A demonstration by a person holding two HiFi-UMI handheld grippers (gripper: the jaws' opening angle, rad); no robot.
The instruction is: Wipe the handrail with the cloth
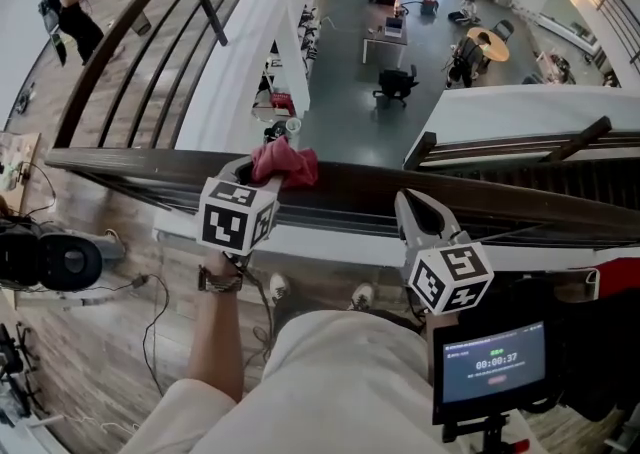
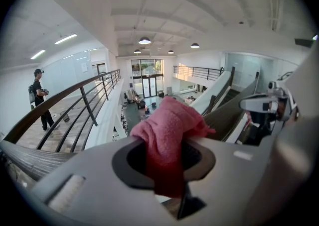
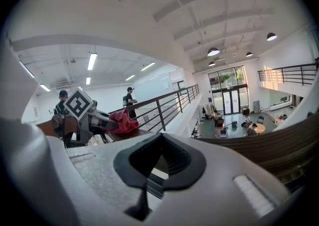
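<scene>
Left hand-held gripper (image 1: 272,180) clamps cloth (image 1: 290,164) atop handrail (image 1: 480,197) running left-right; right hand-held gripper (image 1: 412,207) closed, empty

A wooden floor (image 1: 100,362) lies at this level. Far below, a grey floor (image 1: 340,102) bears a white desk (image 1: 384,37), a black chair (image 1: 397,84) and a round table (image 1: 488,42). Glass doors (image 2: 148,84) close the hall's far end; round lamps (image 2: 144,41) and strip lights (image 2: 66,38) glow on the white ceiling (image 2: 174,11).
</scene>
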